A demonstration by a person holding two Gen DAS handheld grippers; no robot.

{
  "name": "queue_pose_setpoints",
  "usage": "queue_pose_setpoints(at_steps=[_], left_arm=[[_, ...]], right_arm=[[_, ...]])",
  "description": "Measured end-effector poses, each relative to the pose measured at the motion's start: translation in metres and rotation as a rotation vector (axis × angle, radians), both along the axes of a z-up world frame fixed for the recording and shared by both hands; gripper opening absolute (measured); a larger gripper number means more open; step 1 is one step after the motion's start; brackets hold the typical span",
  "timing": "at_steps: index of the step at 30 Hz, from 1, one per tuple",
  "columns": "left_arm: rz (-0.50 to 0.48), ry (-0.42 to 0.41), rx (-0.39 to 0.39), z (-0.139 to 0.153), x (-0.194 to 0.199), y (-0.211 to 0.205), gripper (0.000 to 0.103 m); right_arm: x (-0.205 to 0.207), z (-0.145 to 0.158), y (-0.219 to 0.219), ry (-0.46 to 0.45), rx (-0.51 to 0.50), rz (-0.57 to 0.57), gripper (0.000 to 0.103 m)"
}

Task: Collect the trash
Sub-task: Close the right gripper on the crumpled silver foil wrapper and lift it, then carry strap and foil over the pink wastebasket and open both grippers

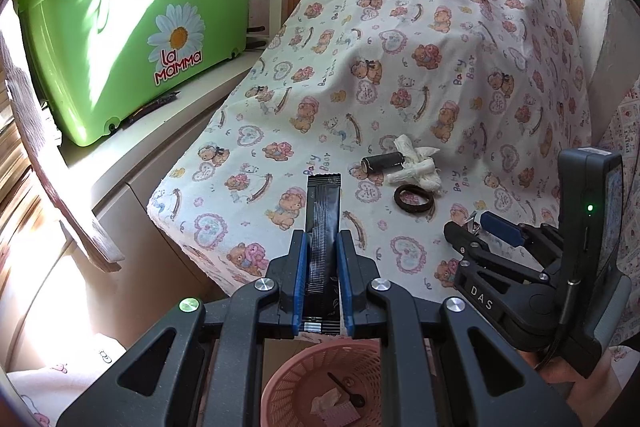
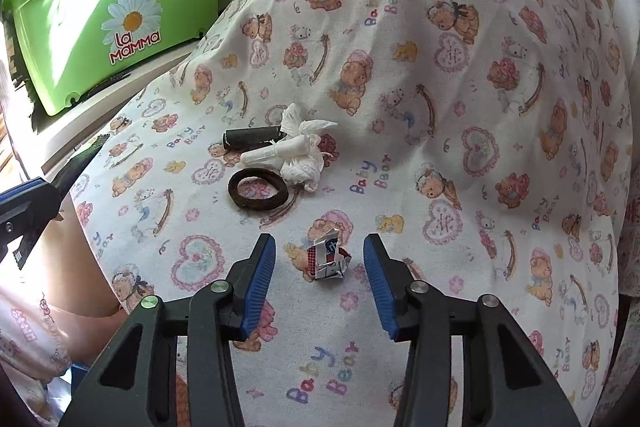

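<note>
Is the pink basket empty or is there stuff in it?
Not empty. The pink basket under the left gripper holds crumpled paper and a small dark spoon-like stick.

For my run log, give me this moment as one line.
left gripper: shut on black sachet, above pink basket | right gripper: open around crumpled wrapper on cloth

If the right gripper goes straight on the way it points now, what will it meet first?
Most likely the small crumpled wrapper, which lies on the printed cloth between the open fingers of the right gripper. The pads do not touch it. The brown ring lies farther on, to the left of that line.
</note>
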State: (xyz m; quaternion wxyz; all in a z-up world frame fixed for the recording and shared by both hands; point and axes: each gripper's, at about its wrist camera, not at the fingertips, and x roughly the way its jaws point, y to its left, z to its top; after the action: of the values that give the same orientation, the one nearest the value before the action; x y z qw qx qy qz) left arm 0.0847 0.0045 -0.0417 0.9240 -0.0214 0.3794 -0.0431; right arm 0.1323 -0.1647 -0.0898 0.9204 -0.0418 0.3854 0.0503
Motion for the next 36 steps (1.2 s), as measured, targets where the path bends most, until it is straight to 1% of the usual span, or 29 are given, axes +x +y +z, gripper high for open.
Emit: queue_pose_setpoints(at_steps=[3,4,5,7,12,17,19,25,28,31,36], left_arm=[[-0.012,0.001,0.000,0.000,-0.003,-0.003,0.014],[-0.016,-0.001,0.005,0.000,-0.005,-0.004,0.014],[-0.017,-0.003,0.006,0.000,-0.006,-0.004,0.014],[-0.018,-0.001,0.003,0.001,-0.007,-0.005,0.014],[-0.022,0.000,-0.006,0.003,-0.011,-0.006,0.014],[-0.044,-0.015,0.003,0.011,-0.018,-0.011,0.014],[-0.058,-0.006,0.008,0.015,-0.022,-0.013,0.014],[-0.093,0.007,-0.003,0.022,-0.048,-0.015,0.014],[-0.097,0.010,0.000,0.019,-0.063,-0.013,0.014],[-0.094,0.030,-0.002,0.010,-0.070,-0.009,0.014],[-0.088,0.111,-0.014,-0.012,-0.071,-0.003,0.014]], right_arm=[[0.001,-0.002,-0.004,-0.003,0.015,-0.020,0.036],[0.001,-0.002,-0.006,-0.003,0.023,-0.027,0.028],[0.000,-0.002,-0.008,-0.003,0.034,-0.030,0.022],[-0.003,-0.001,-0.012,-0.008,0.049,-0.035,0.019],[-0.012,0.005,-0.015,-0.027,0.042,-0.042,0.019],[-0.029,0.019,-0.019,-0.046,0.069,-0.037,0.019],[-0.040,0.026,-0.020,-0.053,0.075,-0.029,0.019],[-0.090,0.056,-0.011,-0.101,0.092,0.049,0.019],[-0.113,0.065,-0.003,-0.116,0.112,0.066,0.019],[-0.133,0.065,0.004,-0.103,0.141,0.082,0.019],[-0.156,0.051,0.017,-0.066,0.112,0.122,0.019]])
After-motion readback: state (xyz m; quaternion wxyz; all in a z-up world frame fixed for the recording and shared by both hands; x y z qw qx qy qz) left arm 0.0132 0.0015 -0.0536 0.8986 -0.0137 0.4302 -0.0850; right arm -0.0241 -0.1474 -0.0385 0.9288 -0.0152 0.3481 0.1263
